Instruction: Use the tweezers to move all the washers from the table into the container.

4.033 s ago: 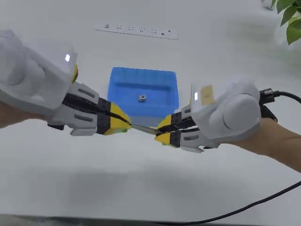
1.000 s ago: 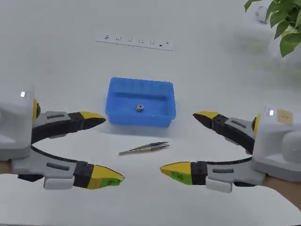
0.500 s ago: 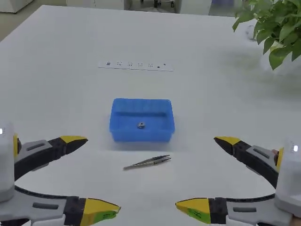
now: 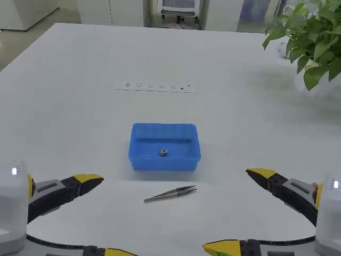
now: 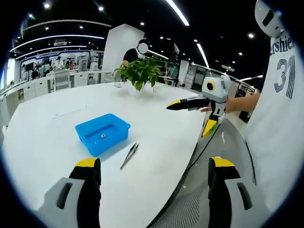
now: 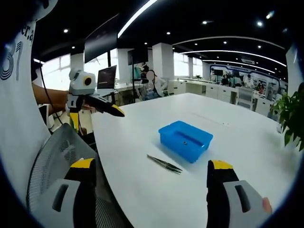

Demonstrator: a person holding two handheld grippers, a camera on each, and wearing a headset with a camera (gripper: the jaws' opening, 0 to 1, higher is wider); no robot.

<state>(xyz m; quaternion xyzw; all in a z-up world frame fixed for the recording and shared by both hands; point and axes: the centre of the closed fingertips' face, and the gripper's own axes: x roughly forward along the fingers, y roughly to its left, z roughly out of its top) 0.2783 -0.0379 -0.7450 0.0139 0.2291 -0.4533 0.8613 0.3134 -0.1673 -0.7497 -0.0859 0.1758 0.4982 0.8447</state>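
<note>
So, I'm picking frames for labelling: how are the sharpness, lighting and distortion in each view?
Head view: even, soft light with faint shadows; the blue plastic container, the small metal washer and the thin metal tweezers are sharp. Left gripper view: the fisheye bends the edge of the white table. Right gripper view: the same bending, and the ceiling strip lights glare against a dark ceiling.

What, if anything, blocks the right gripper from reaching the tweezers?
Nothing visible, so probably yes: the right gripper is open, and the tweezers lie alone on the table, apart from the container.
</note>
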